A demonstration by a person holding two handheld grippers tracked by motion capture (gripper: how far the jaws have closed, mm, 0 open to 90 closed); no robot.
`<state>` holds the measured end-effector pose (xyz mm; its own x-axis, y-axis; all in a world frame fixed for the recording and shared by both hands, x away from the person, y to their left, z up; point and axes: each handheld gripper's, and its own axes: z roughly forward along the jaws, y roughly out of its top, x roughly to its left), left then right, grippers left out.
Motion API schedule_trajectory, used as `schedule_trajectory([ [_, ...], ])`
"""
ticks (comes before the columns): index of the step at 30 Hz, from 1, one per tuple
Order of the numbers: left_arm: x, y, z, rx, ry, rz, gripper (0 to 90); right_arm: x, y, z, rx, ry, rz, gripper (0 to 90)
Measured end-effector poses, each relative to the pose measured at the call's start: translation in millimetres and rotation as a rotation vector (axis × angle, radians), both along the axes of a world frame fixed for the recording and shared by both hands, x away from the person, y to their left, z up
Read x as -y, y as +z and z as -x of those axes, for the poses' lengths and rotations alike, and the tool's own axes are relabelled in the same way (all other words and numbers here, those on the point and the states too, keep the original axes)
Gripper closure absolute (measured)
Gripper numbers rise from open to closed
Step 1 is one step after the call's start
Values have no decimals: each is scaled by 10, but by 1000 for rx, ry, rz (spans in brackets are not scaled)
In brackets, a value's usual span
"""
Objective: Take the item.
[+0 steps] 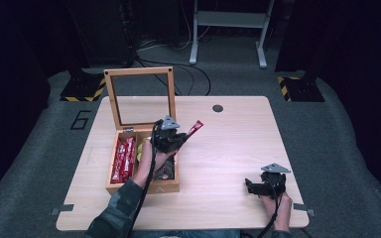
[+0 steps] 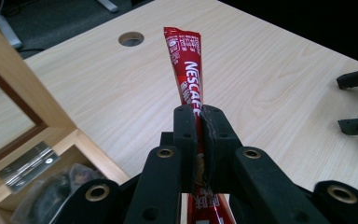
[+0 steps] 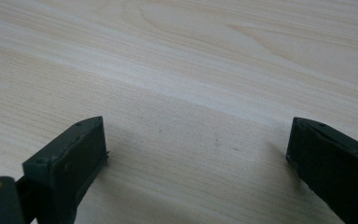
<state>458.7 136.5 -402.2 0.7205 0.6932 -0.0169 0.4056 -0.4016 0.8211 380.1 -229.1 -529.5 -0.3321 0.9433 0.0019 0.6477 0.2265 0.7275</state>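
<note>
My left gripper (image 1: 181, 137) (image 2: 200, 114) is shut on a red Nescafe stick sachet (image 2: 189, 74), which juts up and right past the box's right wall (image 1: 194, 128). The open wooden box (image 1: 129, 188) stands at the table's left with its glass lid (image 1: 140, 96) upright. Several red sachets (image 1: 123, 159) lie in its left compartment, something yellow shows in the middle, and dark packets (image 2: 60, 184) fill the right one. My right gripper (image 1: 250, 187) (image 3: 196, 149) rests open just above bare tabletop near the front right, nothing between its jaws.
A round cable hole (image 1: 218, 108) sits near the table's far edge. The table (image 1: 238, 144) is bare wood right of the box. Beyond it are a metal stand's white legs (image 1: 228, 29), floor cables and yellow-black striped bases (image 1: 82, 91).
</note>
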Motion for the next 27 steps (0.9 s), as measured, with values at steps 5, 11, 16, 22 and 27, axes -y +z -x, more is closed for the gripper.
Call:
schedule_trajectory([
  [5,94,-28,-13,-8,-7,3,848,1,-1,0,3,1,-1,45],
  [11,203,-98,-48,-24,-20,0,848,0,0,1,1,0,1,46],
  [16,305,-147,-71,-40,-20,4,848,0,0,1,1,1,1,47],
  [22,476,-216,-82,-56,-33,2,848,0,0,0,1,1,1,48],
  [27,555,-248,-89,-62,-33,10,848,0,-1,0,2,2,0,48],
])
